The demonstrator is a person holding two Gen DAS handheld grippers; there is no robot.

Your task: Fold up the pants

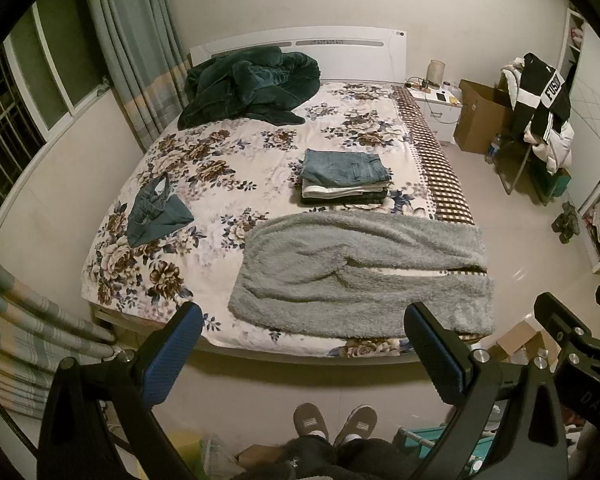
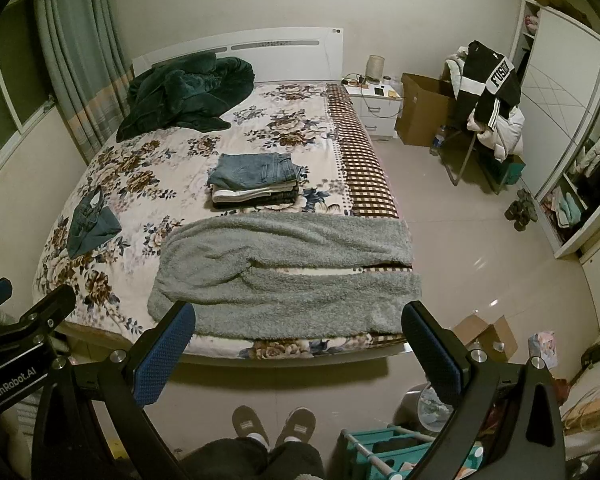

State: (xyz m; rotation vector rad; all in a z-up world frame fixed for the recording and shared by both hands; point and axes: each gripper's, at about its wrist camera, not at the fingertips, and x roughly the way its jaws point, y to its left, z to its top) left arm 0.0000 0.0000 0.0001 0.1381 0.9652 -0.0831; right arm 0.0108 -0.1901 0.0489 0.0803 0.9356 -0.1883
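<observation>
- The bed (image 1: 260, 128) with its floral cover fills the middle of both my views, its white headboard (image 2: 284, 54) against the far wall.
- The grey fleece pants (image 1: 364, 272) lie spread flat across the near end of the bed, waist toward my left, both legs running to my right and reaching the bed's right edge, a narrow gap between the legs.
- A dark green blanket (image 1: 252, 86) is heaped at the far left corner by the headboard.
- A stack of folded clothes (image 1: 346, 178), jeans on top, sits just beyond the pants, apart from them.
- A small crumpled pair of teal jeans (image 1: 156, 212) lies on the left part of the bed, well apart from the pants.
- My left gripper (image 1: 304, 354) hangs above the floor just short of the bed's near edge, its fingers spread wide with nothing between them.
- My right gripper (image 2: 298, 350) hangs beside it, equally wide apart and holding nothing.
- My slippers (image 2: 274, 426) stand on the floor below.
</observation>
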